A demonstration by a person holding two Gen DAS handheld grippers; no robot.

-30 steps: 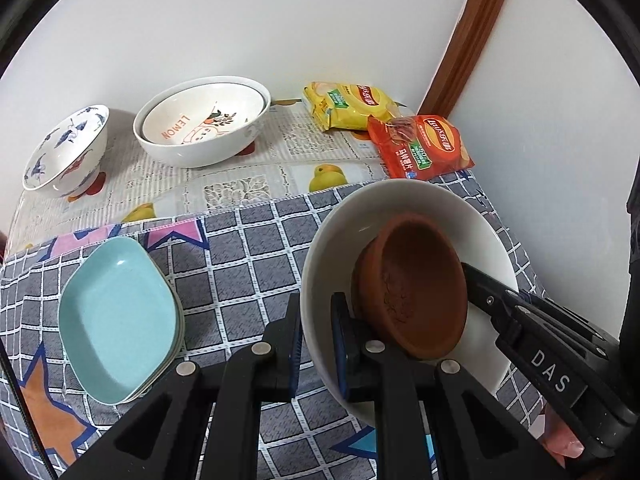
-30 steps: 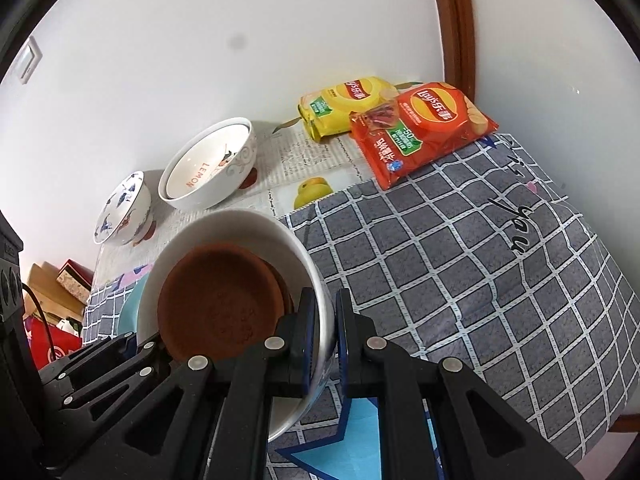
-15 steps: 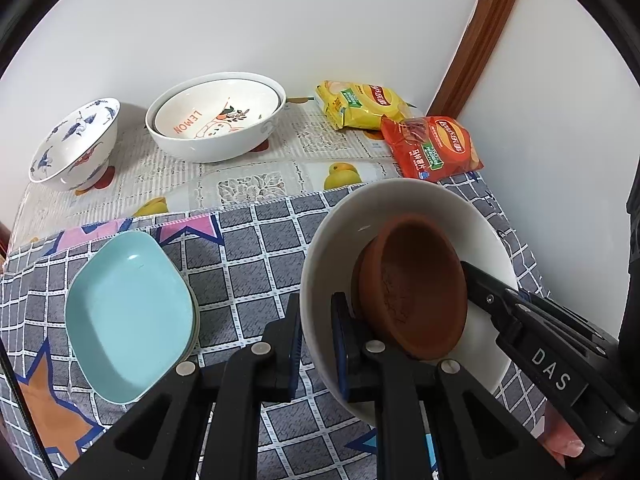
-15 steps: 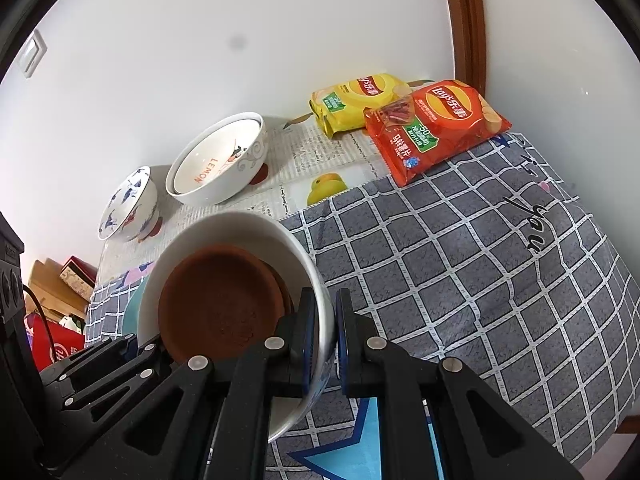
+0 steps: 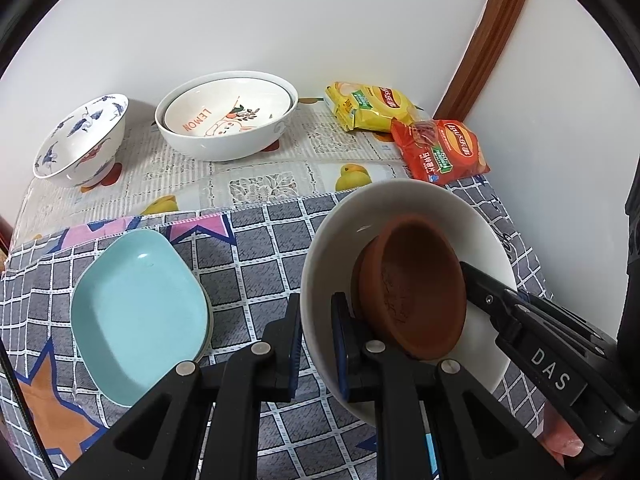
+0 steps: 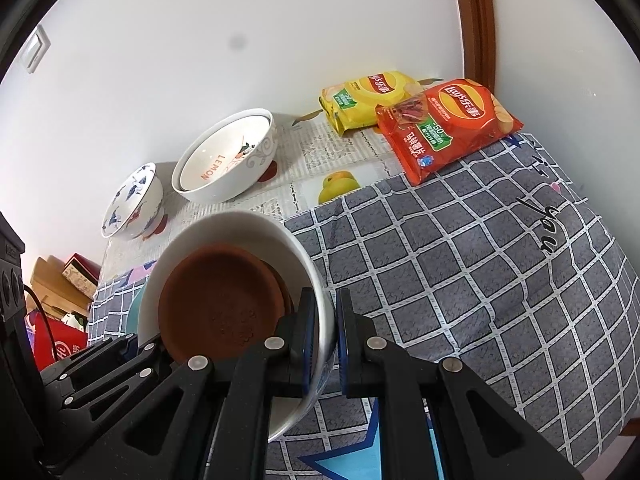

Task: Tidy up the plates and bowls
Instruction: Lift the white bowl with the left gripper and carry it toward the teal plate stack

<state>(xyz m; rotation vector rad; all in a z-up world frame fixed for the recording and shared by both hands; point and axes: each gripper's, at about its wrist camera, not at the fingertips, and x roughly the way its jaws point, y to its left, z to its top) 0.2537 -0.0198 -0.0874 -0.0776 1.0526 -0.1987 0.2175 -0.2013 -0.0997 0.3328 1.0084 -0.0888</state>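
Both grippers angled down, left gripper and right gripper clamping white bowl rim

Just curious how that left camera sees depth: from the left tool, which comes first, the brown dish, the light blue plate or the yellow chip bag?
1. Brown dish, inside the white bowl it grips.
2. Light blue plate, on the left.
3. Yellow chip bag, against the far wall.

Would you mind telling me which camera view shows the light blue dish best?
The left wrist view: the light blue dish lies fully visible on the checked cloth. The right wrist view shows only a sliver of its edge behind the white bowl.
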